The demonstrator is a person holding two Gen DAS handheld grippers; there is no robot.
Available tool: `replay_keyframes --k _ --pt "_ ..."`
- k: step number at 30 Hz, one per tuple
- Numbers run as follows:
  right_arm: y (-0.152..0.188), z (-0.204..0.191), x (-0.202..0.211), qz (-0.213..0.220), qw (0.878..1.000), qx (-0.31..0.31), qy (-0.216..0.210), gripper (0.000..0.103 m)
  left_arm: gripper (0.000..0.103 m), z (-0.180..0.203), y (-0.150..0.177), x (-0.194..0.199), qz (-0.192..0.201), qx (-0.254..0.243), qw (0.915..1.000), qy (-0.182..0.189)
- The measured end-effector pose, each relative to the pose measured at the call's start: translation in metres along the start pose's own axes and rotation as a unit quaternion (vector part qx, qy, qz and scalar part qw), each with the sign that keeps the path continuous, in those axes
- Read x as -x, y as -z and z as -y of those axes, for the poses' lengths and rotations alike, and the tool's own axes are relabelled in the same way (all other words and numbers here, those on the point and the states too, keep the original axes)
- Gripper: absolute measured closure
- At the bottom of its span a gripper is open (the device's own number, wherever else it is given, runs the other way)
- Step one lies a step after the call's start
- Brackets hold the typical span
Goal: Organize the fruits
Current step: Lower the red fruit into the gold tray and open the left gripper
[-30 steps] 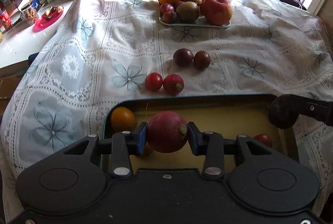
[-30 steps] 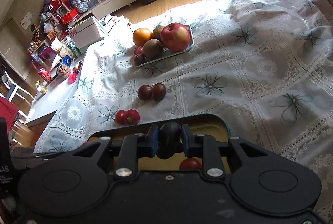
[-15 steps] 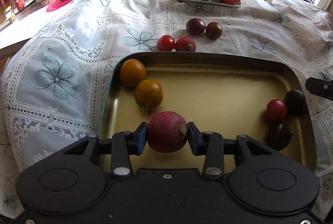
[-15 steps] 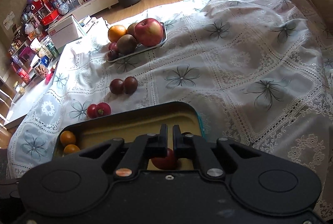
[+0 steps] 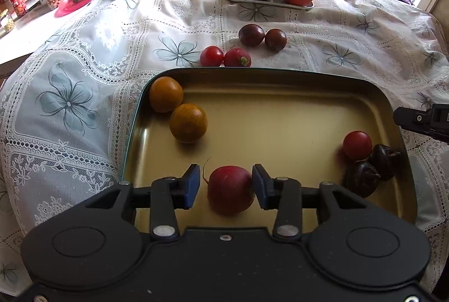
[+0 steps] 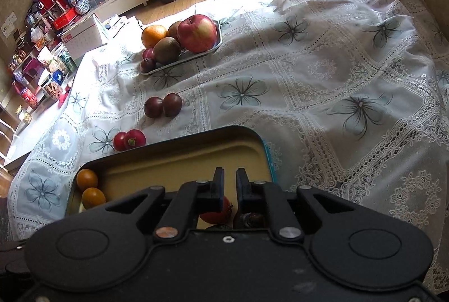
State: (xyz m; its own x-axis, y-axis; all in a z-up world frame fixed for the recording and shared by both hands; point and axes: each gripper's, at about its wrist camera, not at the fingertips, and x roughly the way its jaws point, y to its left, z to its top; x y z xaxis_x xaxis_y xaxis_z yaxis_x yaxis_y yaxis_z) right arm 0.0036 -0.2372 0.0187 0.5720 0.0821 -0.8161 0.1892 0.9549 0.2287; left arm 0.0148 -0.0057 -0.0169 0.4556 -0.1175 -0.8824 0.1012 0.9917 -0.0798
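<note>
Left gripper [image 5: 226,185] low over the near edge of the gold tray [image 5: 280,111], levelled forward, jaws spread wide. Between them, a red radish [image 5: 230,189] resting on the tray floor, close against the right pad [image 5: 259,182], clear of the left one.

Right gripper [image 6: 230,184] raised above the tray's right end, tilted down, jaws nearly pressed together with a thin gap, pinching nothing. Seen from the left wrist view as a black tip at the right edge.

In the tray: two orange fruits [image 5: 176,108] touching at the far-left corner; a red tomato [image 5: 357,145] and two dark wrinkled fruits [image 5: 373,167] bunched at the right side.

On the lace tablecloth [image 5: 84,55], just beyond the tray: a cherry tomato [image 5: 211,56] touching another radish [image 5: 237,58]; farther off, two dark plums [image 5: 262,37] side by side. Well behind, a small white tray [image 5: 266,1] carrying an apple, kiwis, an orange and small plums.
</note>
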Motion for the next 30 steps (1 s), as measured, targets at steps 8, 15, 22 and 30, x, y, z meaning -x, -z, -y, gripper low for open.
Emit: replay_keyframes --k 8,15,22,30 --pt "0.002 -0.003 -0.002 -0.004 1.0 0.008 -0.001 0.089 0.053 -0.002 0.0 0.005 0.004 0.005 1.0 0.003" --pt "0.004 -0.004 -0.005 -0.012 1.0 0.009 -0.002 0.085 0.053 -0.005 -0.002 0.009 0.008 0.012 0.9999 0.004" --pt "0.006 -0.007 -0.007 -0.019 1.0 0.014 0.0 0.079 0.053 -0.005 -0.002 0.008 0.004 0.013 0.9999 0.003" --pt "0.009 -0.013 -0.008 -0.038 0.999 0.028 0.009 0.053 0.053 -0.006 -0.001 0.009 0.004 0.014 0.9999 -0.001"
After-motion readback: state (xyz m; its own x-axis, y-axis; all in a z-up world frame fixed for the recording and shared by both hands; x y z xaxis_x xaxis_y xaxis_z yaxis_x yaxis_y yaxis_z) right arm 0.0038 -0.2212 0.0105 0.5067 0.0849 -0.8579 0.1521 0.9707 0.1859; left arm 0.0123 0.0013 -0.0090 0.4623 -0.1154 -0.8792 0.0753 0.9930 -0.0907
